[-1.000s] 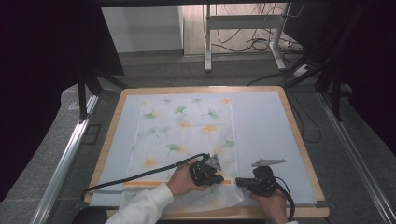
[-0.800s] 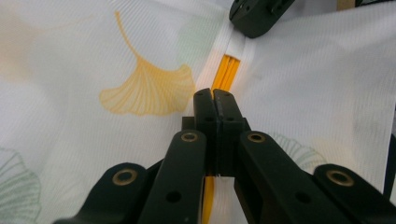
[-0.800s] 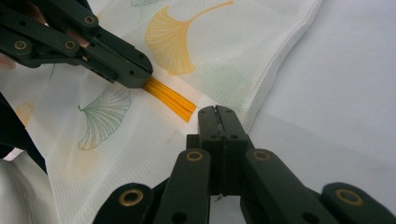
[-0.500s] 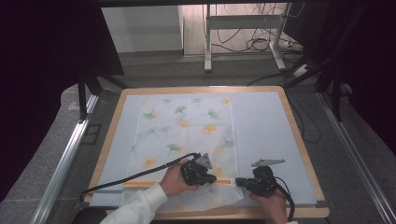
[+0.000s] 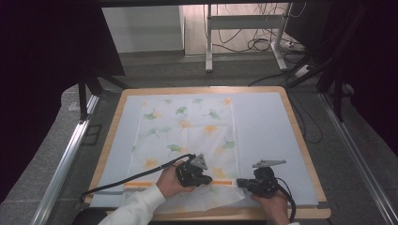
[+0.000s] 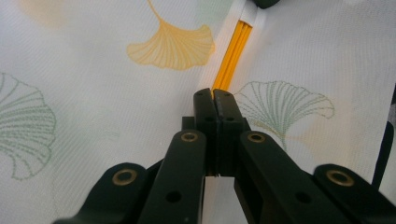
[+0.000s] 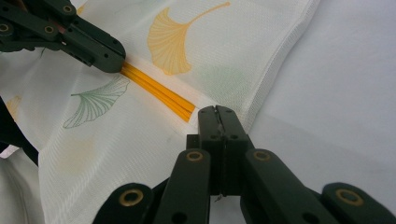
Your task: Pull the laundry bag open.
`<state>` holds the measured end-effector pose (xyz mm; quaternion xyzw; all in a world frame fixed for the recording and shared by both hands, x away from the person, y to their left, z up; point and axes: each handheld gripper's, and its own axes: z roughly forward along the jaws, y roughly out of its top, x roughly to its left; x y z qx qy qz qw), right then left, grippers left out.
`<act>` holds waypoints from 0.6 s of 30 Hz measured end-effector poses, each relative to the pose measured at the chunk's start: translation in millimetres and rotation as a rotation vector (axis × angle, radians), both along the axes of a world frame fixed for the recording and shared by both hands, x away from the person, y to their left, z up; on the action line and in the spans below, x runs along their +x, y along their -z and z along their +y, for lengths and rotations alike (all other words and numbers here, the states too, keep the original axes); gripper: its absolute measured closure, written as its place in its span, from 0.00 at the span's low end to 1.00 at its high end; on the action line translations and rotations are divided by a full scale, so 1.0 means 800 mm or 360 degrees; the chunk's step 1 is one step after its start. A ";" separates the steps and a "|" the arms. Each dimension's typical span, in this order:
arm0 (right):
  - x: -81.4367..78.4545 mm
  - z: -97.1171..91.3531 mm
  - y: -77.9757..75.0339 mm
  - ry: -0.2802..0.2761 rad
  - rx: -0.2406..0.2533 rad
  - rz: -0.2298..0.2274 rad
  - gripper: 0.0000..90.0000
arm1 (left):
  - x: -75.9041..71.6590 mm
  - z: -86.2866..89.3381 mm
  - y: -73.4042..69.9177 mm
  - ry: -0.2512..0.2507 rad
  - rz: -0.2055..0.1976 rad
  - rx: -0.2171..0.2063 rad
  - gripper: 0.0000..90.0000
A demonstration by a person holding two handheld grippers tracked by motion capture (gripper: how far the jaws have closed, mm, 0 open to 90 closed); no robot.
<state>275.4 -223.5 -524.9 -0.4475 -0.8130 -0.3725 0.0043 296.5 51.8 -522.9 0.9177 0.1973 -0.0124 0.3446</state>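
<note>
Left tongs (image 5: 207,180) are closed tight on the cloth (image 5: 187,136), jaws pressed together right at the orange stripe (image 6: 232,60). Right tongs (image 5: 240,182) are also closed, nipping the cloth at its hemmed side edge, where the stripe ends. In the right gripper view the left tongs (image 7: 114,59) sit further along the same stripe, so both grips share one line.

Step in hand, as I read it: folding the cloth. The near end is pinched up along the stripe line and ready to carry over. The next move calls for both hands lifting together and travelling away from the person at matched height and pace, keeping the span between the grips taut so the fold lands square. Uneven lift would skew the edge.

The cloth is a thin white woven towel printed with green and yellow ginkgo leaves, stitched hem on the side. It lies on the pale blue mat (image 5: 267,126) of the wood-framed bench (image 5: 300,140), left of centre, far end flat, near end rumpled and raised at the grips.
</note>
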 end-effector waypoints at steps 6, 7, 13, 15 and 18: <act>0.000 0.000 0.000 0.0003 0.0001 -0.0003 1.00 | 0.000 0.009 0.001 -0.0013 0.0021 -0.0008 1.00; 0.000 0.000 0.000 0.0002 0.0001 -0.0004 1.00 | 0.000 0.009 0.001 -0.0013 0.0021 -0.0008 1.00; 0.000 0.000 0.000 0.0001 0.0002 -0.0004 1.00 | -0.003 0.012 0.000 -0.0015 -0.0008 0.0017 1.00; 0.000 0.000 0.000 0.0001 0.0001 -0.0004 1.00 | -0.003 0.014 0.000 -0.0015 0.0001 0.0006 1.00; 0.000 0.000 0.000 0.0000 0.0002 -0.0004 1.00 | -0.003 0.017 0.000 -0.0018 0.0001 0.0005 1.00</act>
